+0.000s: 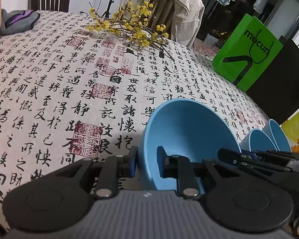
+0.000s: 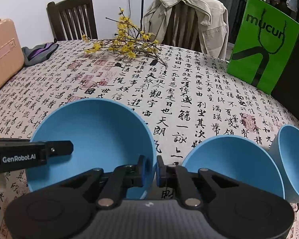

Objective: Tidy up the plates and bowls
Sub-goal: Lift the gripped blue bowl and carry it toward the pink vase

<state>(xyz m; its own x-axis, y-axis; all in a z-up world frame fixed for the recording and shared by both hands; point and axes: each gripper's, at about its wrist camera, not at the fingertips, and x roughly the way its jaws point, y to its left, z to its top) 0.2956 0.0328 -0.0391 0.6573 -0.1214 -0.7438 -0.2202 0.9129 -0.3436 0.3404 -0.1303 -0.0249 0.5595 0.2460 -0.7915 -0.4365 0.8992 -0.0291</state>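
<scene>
Fingers of the left gripper (image 1: 147,164) pinched the large blue bowl (image 1: 189,135) at its left rim on the surface (image 1: 59,89); from the right wrist, right gripper (image 2: 151,170) clamped the same bowl's right rim, beside two smaller bowls (image 2: 233,159)

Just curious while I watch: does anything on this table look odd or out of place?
Yes. A flowering branch with yellow blossoms lies flat on the tablecloth, with no vase. The large blue bowl is clamped at opposite rim sides by the left gripper and right gripper. Nothing is spilled.
</scene>
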